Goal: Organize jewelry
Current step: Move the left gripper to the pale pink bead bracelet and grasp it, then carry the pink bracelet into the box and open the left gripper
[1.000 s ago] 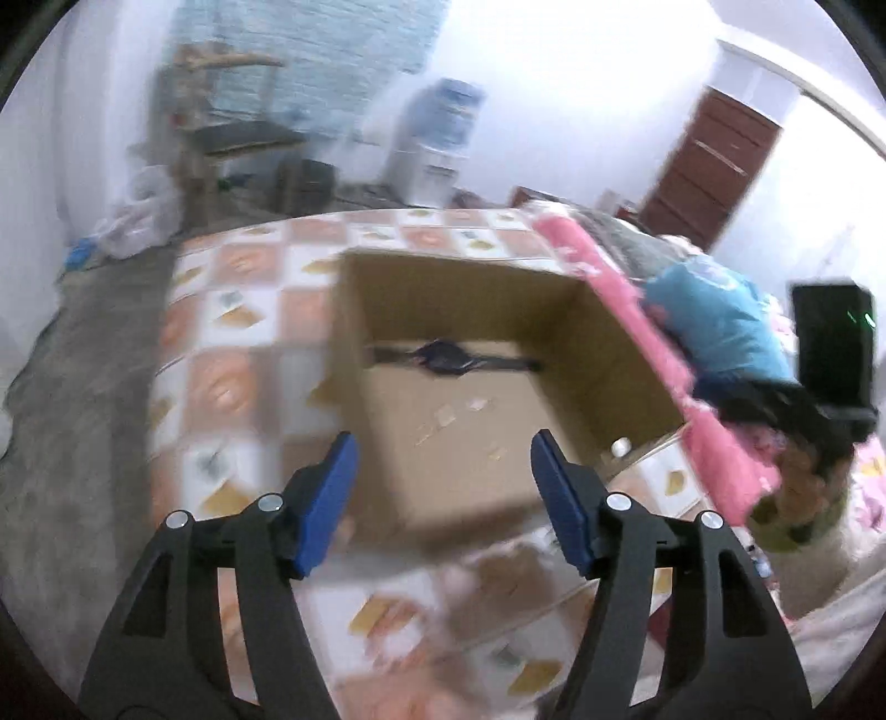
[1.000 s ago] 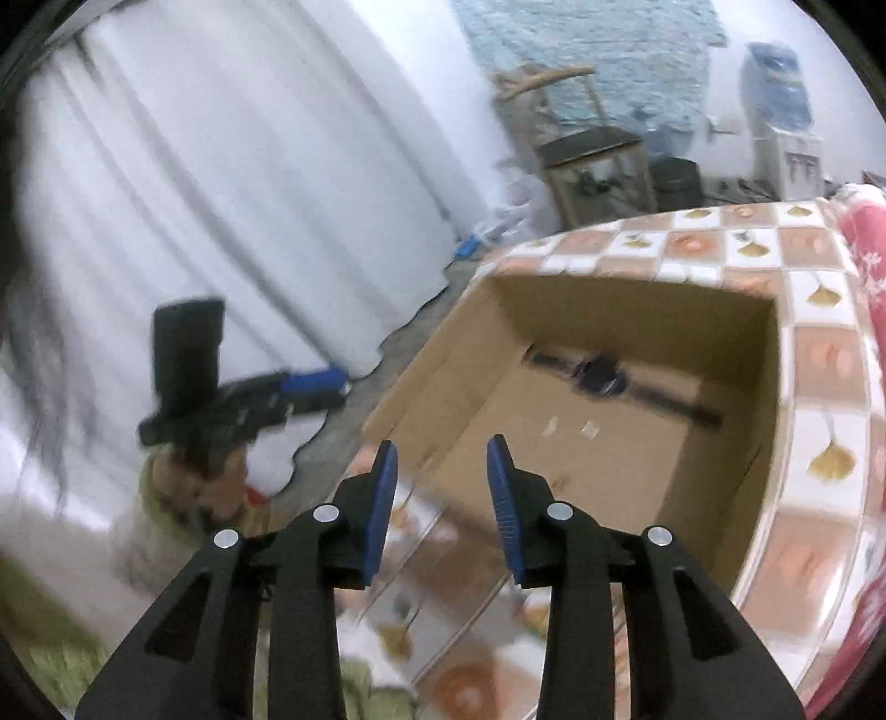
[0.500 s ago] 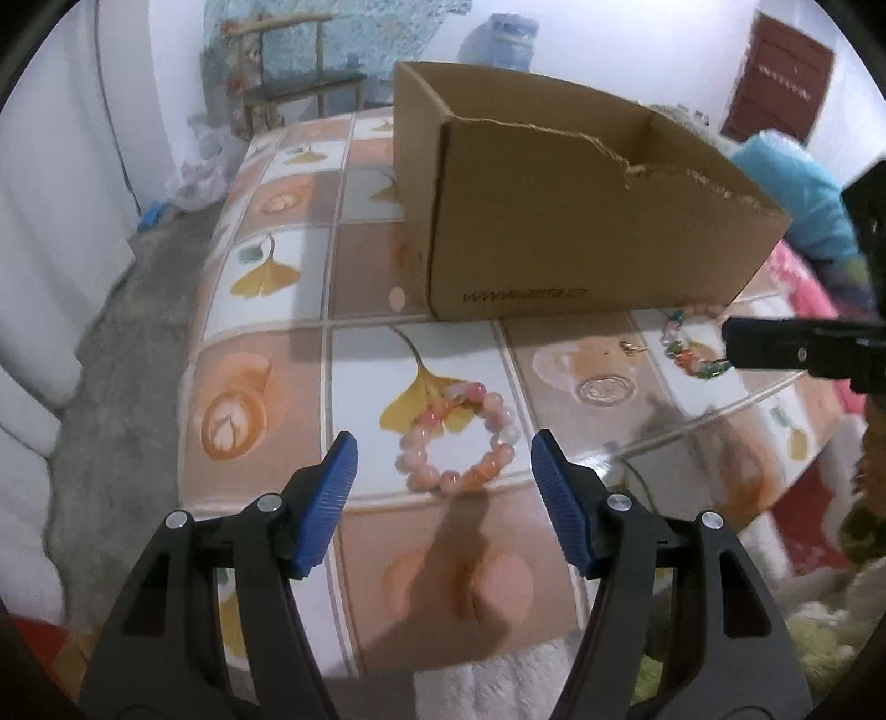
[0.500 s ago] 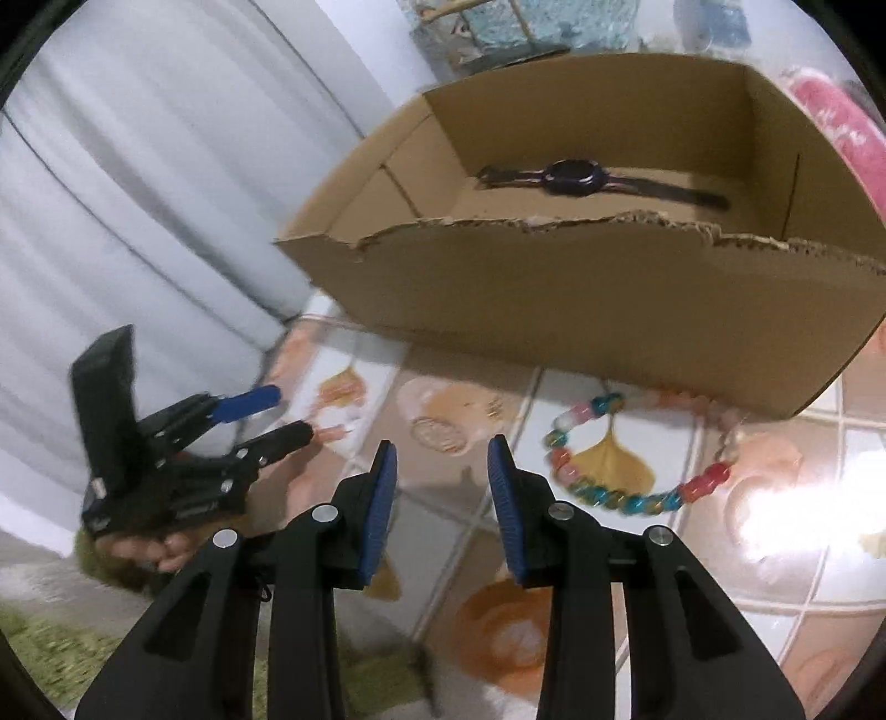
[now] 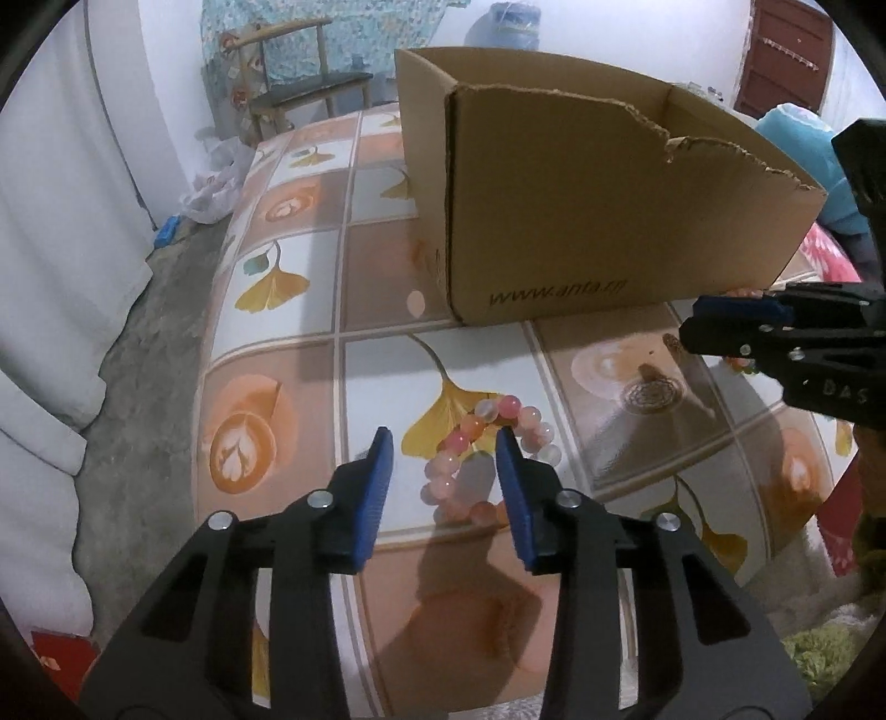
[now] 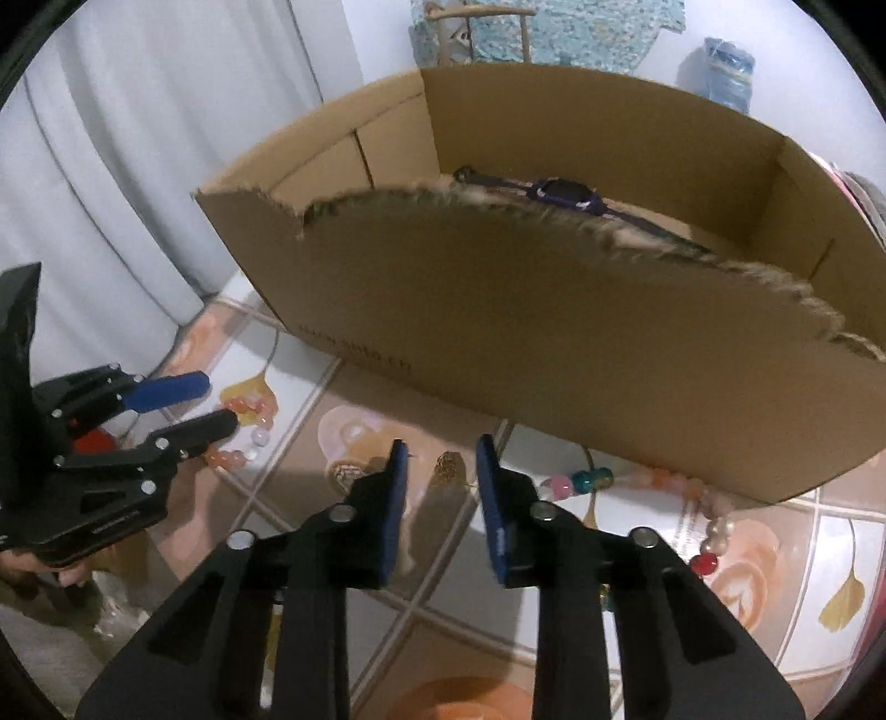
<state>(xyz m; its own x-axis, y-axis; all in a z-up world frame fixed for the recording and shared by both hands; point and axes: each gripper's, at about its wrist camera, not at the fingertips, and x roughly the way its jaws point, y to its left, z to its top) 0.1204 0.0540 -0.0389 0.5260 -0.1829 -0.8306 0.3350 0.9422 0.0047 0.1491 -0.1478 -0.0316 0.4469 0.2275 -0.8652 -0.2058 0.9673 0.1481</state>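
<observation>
A pink bead bracelet [image 5: 470,437] lies on the tiled table in front of a cardboard box [image 5: 581,221]. My left gripper [image 5: 443,476] is open and low over the bracelet, its jaws astride the bracelet's left side. My right gripper [image 6: 440,487] is open above a small gold piece [image 6: 448,465] on the table. A multicoloured bead bracelet [image 6: 703,531] lies by the box's front wall [image 6: 526,343], partly behind the right finger. A dark watch [image 6: 565,194] lies inside the box. The left gripper also shows in the right wrist view [image 6: 199,404].
The table [image 5: 277,387] has an orange and white leaf pattern and its edge drops to a grey floor at left. A round metal piece [image 5: 653,393] lies on the table. A chair [image 5: 299,83] and a water bottle [image 5: 515,22] stand behind. White curtains hang at left.
Both grippers came down from above the box to the table in front of it. The left jaws narrowed around the pink bracelet. The right gripper moved close to the gold piece.
</observation>
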